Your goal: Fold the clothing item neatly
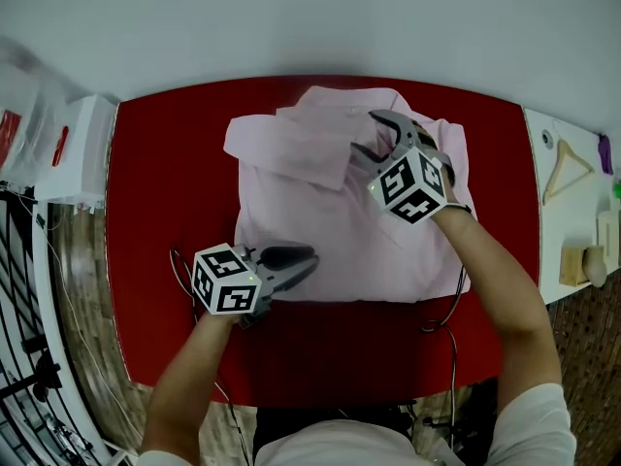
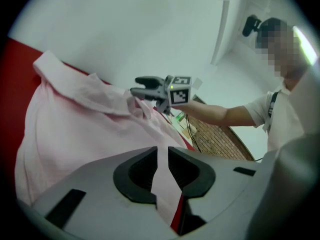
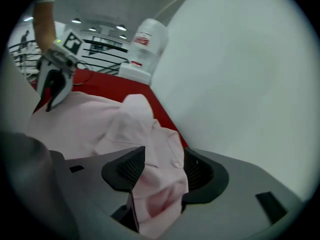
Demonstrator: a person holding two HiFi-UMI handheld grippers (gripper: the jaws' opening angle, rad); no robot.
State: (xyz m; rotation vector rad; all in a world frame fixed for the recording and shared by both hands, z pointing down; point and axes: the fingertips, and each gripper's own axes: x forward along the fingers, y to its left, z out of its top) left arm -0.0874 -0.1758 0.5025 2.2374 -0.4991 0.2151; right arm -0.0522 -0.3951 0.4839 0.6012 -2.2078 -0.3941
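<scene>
Pink shirt [image 1: 330, 231] lies spread on the red table [image 1: 165, 212], its hem toward the person and its upper part, with a sleeve [image 1: 291, 144] folded across it, toward the far edge. The left gripper [image 1: 309, 260] rests over the shirt's near left corner, its jaws clenched to a narrow slit with a strip of the pink cloth pinched in it. The right gripper [image 1: 367, 132] hovers above the shirt's far right part, just beside the folded sleeve. Its jaws are released and spread wide, with a bunched end of cloth lying loose between them rather than squeezed. The head view gives the shirt's whole outline and each claw's place on it, but not the gaps between the jaws. The left gripper view shows the thin band of cloth in the slit, a sliver of red table beneath it, and the other claw raised beyond a ridge of rumpled fabric. The right gripper view shows what the head view hides: a small button [image 3: 176, 163] on the cloth between the wide jaws, and the left claw pointing down at the shirt's far edge. A wooden hanger [image 1: 568, 168] lies on the white surface [image 1: 543, 250] right of the table, seen only in the head view.
</scene>
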